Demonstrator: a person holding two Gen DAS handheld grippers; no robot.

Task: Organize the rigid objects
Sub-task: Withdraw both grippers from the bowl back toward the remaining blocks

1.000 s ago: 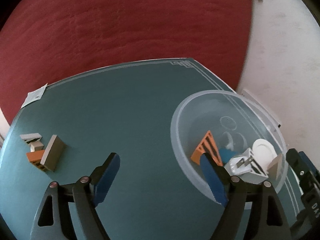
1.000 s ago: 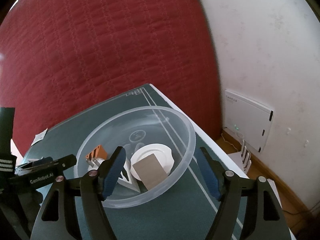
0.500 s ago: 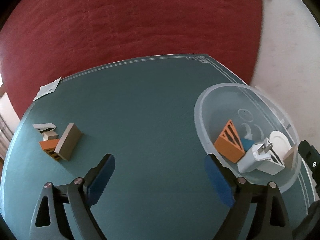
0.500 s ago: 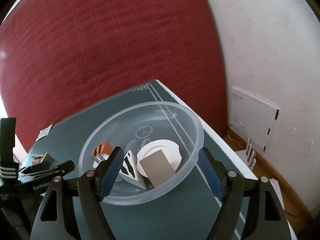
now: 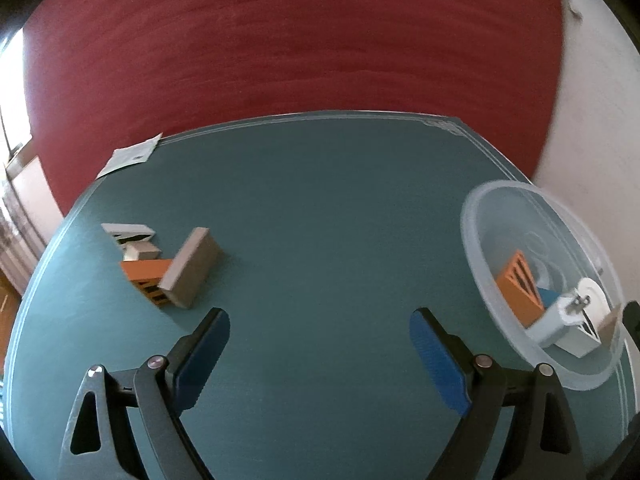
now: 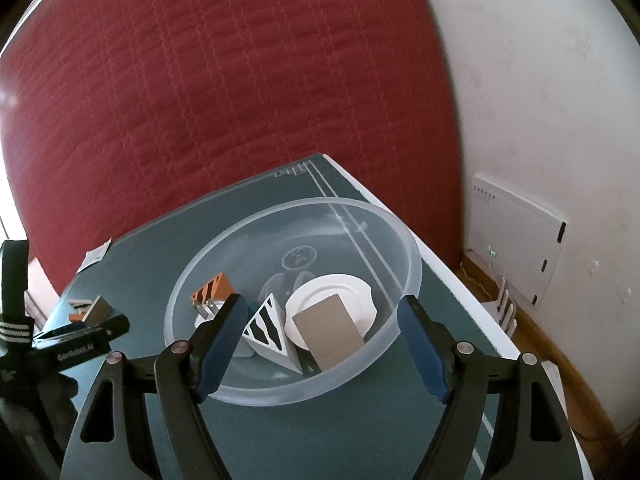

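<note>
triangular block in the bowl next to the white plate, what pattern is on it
White with black stripes on the triangular block; the right wrist view shows it best.

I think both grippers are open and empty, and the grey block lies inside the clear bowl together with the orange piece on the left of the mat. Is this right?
Not quite. That grey block lies on the green mat, outside the clear bowl, leaning on the orange piece; the left wrist view shows it. The left gripper and right gripper are indeed open and empty.

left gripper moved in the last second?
Yes. The left gripper swung left, away from the clear bowl and toward the block pile, jaws open and empty.
</note>
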